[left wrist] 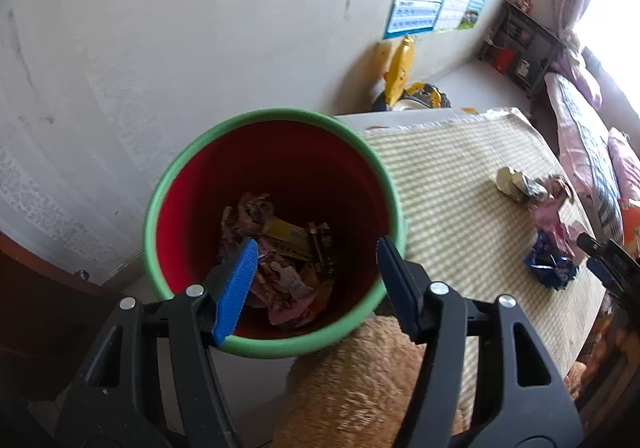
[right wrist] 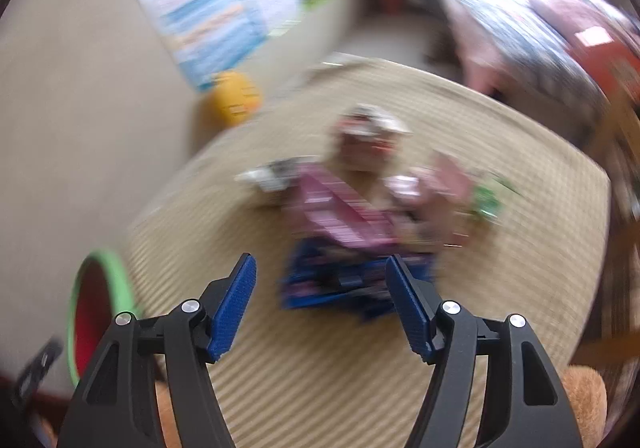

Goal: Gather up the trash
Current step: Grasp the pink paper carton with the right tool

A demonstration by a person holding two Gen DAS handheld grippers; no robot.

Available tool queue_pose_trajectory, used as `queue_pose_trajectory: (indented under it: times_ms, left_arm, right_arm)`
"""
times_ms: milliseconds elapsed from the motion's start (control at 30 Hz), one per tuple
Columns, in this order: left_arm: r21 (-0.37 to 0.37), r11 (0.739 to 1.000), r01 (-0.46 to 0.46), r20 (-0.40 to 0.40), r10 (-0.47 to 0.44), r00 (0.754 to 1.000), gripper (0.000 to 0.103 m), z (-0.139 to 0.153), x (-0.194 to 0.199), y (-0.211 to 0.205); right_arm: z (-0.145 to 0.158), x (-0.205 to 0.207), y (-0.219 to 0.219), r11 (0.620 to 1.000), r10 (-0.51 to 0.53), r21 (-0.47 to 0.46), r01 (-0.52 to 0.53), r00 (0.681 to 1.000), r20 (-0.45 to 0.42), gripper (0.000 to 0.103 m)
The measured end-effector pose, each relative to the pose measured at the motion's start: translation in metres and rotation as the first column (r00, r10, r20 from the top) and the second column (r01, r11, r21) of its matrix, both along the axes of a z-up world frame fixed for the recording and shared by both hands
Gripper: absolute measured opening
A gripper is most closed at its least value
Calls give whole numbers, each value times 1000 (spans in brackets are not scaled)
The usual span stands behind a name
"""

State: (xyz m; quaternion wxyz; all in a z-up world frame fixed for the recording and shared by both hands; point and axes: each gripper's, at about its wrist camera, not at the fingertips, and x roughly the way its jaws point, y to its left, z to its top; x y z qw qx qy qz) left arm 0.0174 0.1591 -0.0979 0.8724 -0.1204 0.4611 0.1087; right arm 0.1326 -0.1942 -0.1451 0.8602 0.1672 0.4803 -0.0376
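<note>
**Bin half full, more wrappers wait on the mat**

At the left stands the red bin with the green rim [left wrist: 276, 348], beside the white wall [left wrist: 120, 47]. The left tool [left wrist: 316, 244] hangs over its mouth, tilted steeply down, its blue pads apart and nothing between them. Crumpled wrappers [left wrist: 280, 260] lie at the bottom of the bin. One risk here: the near rim sits close under this tool, so a careless lowering could knock the bin and tip it, I think. A furry brown thing [left wrist: 360, 388], maybe a plush toy, lies just beside the bin and may also catch.

Further right, the striped straw mat [left wrist: 460, 175] carries the remaining trash: a blue wrapper [right wrist: 340, 280], a pink wrapper [right wrist: 340, 215] above it, and some pale and green pieces I cannot name. The right tool [right wrist: 320, 264] points down at this heap, jaws wide and empty; the blue wrapper lies beyond the tips, not gripped. This view is strongly blurred, so the hand seems to travel fast. The danger is that it arrives too quick, pushes the light wrappers away, or takes two pieces and drops one on the way to the bin.
</note>
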Motion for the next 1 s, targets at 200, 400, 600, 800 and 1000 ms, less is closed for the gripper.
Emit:
queue_pose_trajectory:
  times_ms: [200, 400, 600, 800, 1000]
  left_arm:
    - [16, 997, 79, 3, -79, 997, 59, 8, 4, -34]
    - [11, 989, 150, -10, -150, 989, 60, 9, 12, -72]
    - [-19, 968, 251, -48, -252, 967, 60, -3, 21, -123]
    - [-34, 941, 337, -86, -338, 937, 60, -14, 21, -165]
    - [-58, 941, 332, -101, -336, 936, 60, -15, 19, -172]
  right_arm:
    - [-37, 9, -29, 997, 13, 71, -5, 995, -104, 37]
    - [-29, -21, -35, 979, 70, 198, -43, 989, -131, 26]
    - [-15, -54, -40, 972, 119, 212, -96, 988, -98, 61]
    - [20, -29, -69, 996, 63, 63, -65, 998, 33, 64]
    - [1, 27, -81, 998, 58, 8, -57, 998, -15, 64]
